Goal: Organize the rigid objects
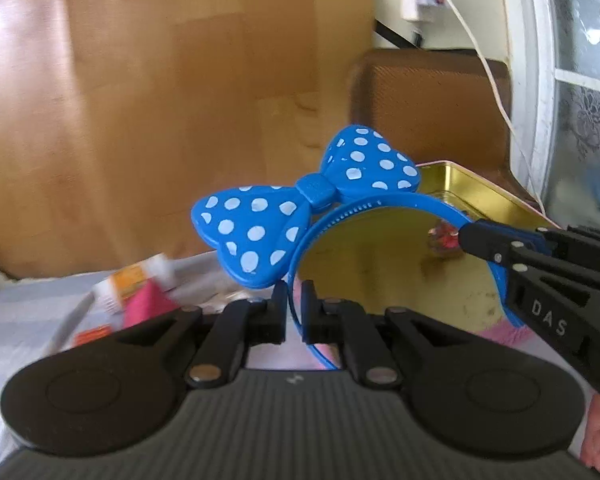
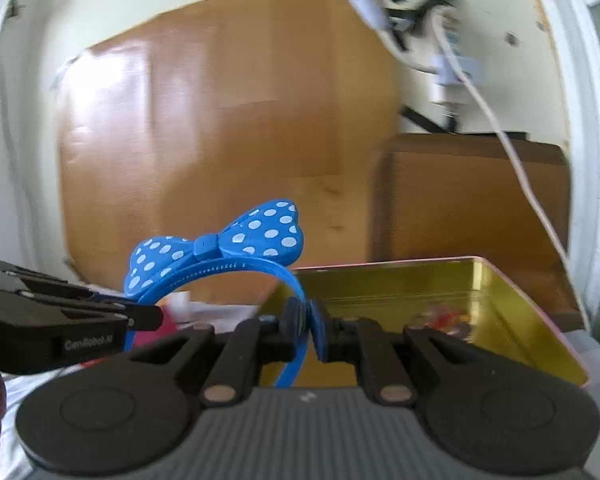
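Blue plastic, dotted with white, forms a headband [image 1: 380, 205] topped by a large bow [image 1: 300, 204], held in the air by both grippers above an open gold tin [image 1: 480, 196]. The left gripper [image 1: 294, 308] has its jaws clenched on one leg of the band; the right gripper [image 2: 305, 326] has its jaws clenched on the other leg. The band's lower ends are hidden behind the gripper bodies. A small red object [image 1: 444, 236] inside the tin is too blurred to identify. At the left, partly hidden, lie an orange-and-white tube [image 1: 132, 280] and a pink item [image 1: 148, 306] on a pale cloth [image 1: 20, 320]. The tin's far rim stands near a brown box [image 1: 428, 108]; a wooden panel [image 1: 160, 100] rises behind, with open air around the bow.
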The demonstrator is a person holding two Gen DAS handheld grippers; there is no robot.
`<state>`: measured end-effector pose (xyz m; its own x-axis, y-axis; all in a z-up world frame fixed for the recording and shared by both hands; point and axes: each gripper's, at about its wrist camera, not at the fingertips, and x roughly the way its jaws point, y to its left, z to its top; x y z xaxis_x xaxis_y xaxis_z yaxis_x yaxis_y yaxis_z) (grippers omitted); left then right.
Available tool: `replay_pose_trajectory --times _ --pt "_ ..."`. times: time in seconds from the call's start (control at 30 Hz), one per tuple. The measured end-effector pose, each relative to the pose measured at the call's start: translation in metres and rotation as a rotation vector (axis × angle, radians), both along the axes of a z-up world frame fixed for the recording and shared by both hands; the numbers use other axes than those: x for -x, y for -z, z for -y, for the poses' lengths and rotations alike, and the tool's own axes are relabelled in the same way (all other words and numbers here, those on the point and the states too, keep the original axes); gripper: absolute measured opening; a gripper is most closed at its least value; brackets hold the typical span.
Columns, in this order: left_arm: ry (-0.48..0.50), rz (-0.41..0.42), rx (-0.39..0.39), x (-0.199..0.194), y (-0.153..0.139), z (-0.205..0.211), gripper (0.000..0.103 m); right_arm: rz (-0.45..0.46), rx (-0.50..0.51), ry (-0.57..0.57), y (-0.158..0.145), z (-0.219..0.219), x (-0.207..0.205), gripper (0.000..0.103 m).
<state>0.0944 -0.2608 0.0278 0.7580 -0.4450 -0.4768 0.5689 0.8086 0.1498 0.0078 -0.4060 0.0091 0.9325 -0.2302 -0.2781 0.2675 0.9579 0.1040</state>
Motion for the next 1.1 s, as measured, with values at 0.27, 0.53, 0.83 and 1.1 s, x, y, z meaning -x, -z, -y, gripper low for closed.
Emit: replay_pose_trajectory --times 0.27,0.53,0.83,1.1 --pt "0.021 -0.042 -0.056 -0.034 0.023 0.067 0.013 -0.064 -0.032 0.091 0.024 0.06 -0.032 0.008" --pt "-0.077 -0.021 -0.082 -0.036 0.02 0.048 0.046 0.054 -0.183 0.026 0.013 0.054 0.005 0.021" --pt "-0.126 -0.021 -0.074 -0.023 0.013 0.018 0.046 0.257 -0.101 -0.298 -0.056 -0.036 0.089 0.02" --pt "-0.214 -0.062 0.147 -0.013 0.005 -0.122 0.046 0.142 -0.211 -0.219 -0.033 -0.032 0.06 0.022"
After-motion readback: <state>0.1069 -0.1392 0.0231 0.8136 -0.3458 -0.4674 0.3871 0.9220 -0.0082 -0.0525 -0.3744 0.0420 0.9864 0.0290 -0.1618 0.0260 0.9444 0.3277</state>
